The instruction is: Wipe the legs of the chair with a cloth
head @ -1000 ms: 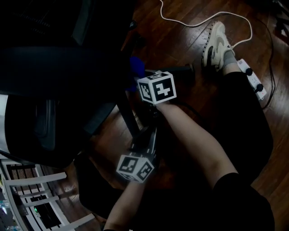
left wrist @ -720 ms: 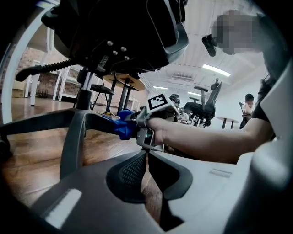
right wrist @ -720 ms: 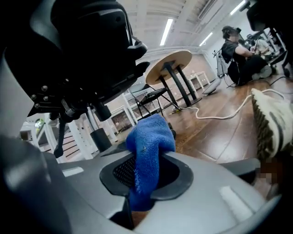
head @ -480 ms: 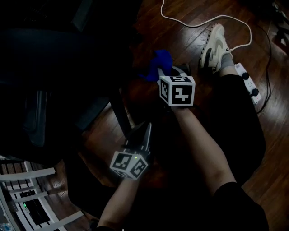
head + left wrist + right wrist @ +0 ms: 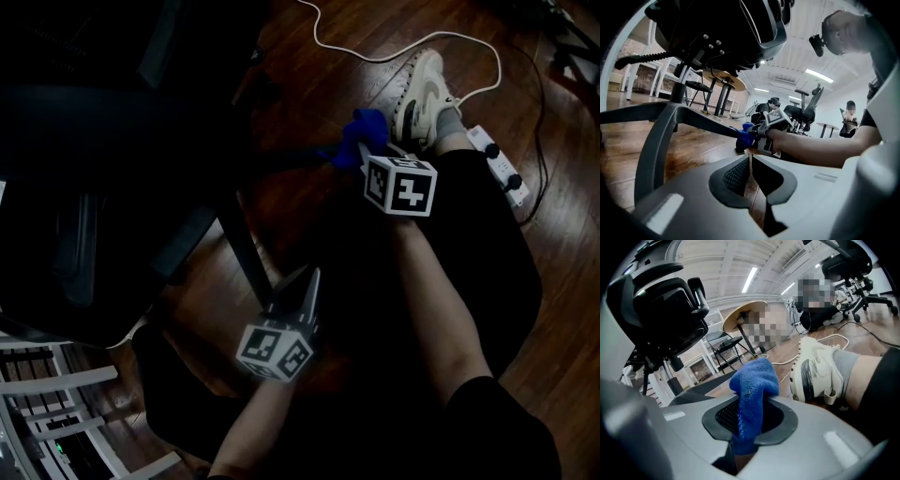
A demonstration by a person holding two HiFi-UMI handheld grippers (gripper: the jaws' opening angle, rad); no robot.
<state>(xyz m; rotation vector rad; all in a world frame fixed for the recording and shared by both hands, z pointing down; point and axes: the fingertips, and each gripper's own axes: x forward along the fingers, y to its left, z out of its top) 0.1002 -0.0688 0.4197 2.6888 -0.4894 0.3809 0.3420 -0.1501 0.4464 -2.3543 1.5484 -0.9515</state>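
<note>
left gripper [image 5: 309,277]: about 6 o'clock in the head view. Its fingers [image 5: 733,176] are closed flat on each other with nothing between them. The tips point toward 12 o'clock.
near chair leg [image 5: 246,248]: dark bar at 10 o'clock of the left gripper and close beside it. Cannot tell whether they touch.
right gripper [image 5: 367,150]: at 1 o'clock of the left gripper and well apart from it. Its fingers [image 5: 717,420] are clamped on the cloth. The marker cube [image 5: 401,185] sits at the top of the forearm.
cloth [image 5: 754,378]: blue. It is pinched between the right fingers, and a bunched end sticks out past the tips. In the left gripper view it rests against the far chair leg near the leg's outer end.
far chair leg [image 5: 705,123]: grey-black. It runs from the hub out to the cloth, toward 3 o'clock in that view.
chair [image 5: 103,141]: black office chair filling 9 to 11 o'clock of the head view. The left gripper view shows the seat underside and the column.
floor [image 5: 309,211]: dark glossy wood planks under the legs.
shoe [image 5: 422,86]: white sneaker at 1 o'clock of the cloth, near it.
power strip [image 5: 497,161]: white, on the floor at 4 o'clock of the shoe, with dark plugs in it.
cable [image 5: 375,54]: white, looping on the floor at 12 o'clock, beyond the shoe.
desk [image 5: 723,78]: round tan top, far back behind the chair.
</note>
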